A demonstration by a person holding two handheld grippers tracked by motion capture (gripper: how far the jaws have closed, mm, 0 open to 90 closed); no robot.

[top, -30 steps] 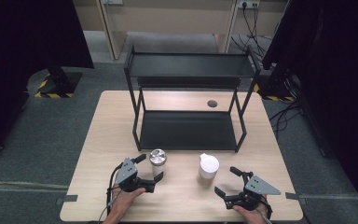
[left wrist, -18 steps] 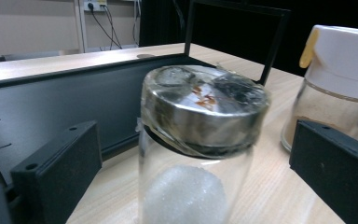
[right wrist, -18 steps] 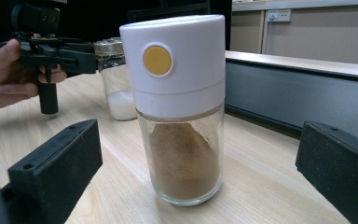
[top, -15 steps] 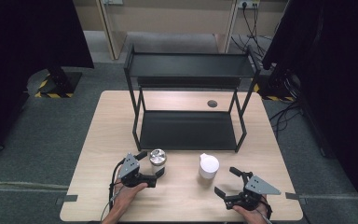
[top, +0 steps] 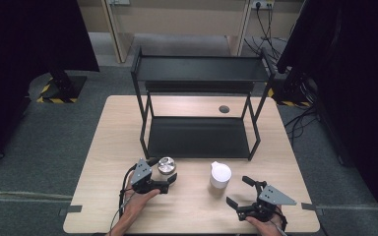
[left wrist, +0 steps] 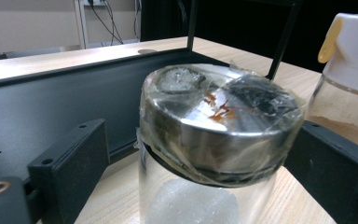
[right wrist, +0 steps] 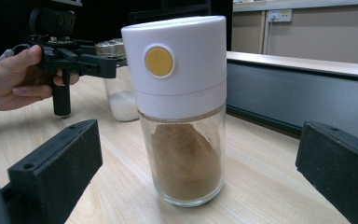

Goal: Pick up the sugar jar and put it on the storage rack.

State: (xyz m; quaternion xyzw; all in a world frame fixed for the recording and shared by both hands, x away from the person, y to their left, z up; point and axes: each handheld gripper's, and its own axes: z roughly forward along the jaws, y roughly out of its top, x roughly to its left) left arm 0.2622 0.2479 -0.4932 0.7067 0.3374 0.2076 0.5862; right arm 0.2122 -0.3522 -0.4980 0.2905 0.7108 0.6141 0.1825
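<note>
On the pale wooden table, the left gripper is closing its jaws around the glass jar with a foil-wrapped silver lid, not yet clearly clamping it. The white-capped glass jar of brown powder is standing untouched just ahead of the right gripper, whose jaws are gaping apart. Nothing is sitting on the black metal two-tier rack yet; both lifts are still remaining.

The pale wooden counter carries a black two-tier metal shelf rack. A silver-lidded glass jar stands between the left jaws, and a white-capped glass jar of brown powder stands just ahead of the right jaws.
</note>
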